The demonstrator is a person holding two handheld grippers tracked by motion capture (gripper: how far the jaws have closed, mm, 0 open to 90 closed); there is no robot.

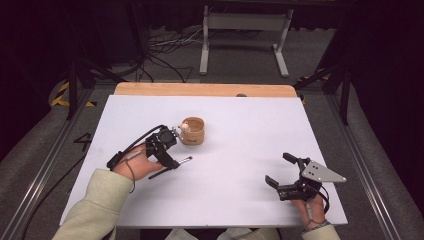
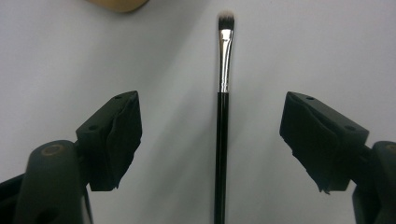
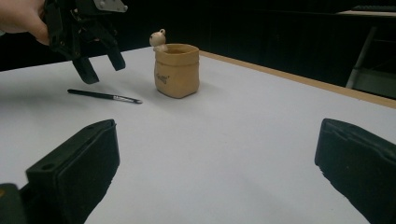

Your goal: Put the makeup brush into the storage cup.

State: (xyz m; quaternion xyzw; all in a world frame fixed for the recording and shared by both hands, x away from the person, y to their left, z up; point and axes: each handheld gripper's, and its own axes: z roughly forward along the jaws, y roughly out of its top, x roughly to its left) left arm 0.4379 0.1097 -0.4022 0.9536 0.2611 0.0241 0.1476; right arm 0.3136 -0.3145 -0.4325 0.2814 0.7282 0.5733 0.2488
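Note:
A slim black makeup brush (image 1: 171,167) with a silver ferrule lies flat on the white table (image 1: 250,125), left of the middle. My left gripper (image 1: 167,155) hangs just above it, open. In the left gripper view the brush (image 2: 222,130) runs straight up between the two spread jaws of the left gripper (image 2: 211,100), untouched. A tan sack-shaped cup (image 1: 193,131) with a tiny bear figure on its rim stands just beyond the brush. My right gripper (image 1: 278,168) rests open near the front right, holding nothing. The right gripper view shows the cup (image 3: 177,70), the brush (image 3: 105,96) and the left gripper (image 3: 102,70) over it.
A wooden strip (image 1: 205,90) borders the table's far edge. Beyond it on the floor stand a white metal frame (image 1: 245,30) and loose cables (image 1: 165,55). Wide bare tabletop spreads between the cup and my right gripper (image 3: 218,130).

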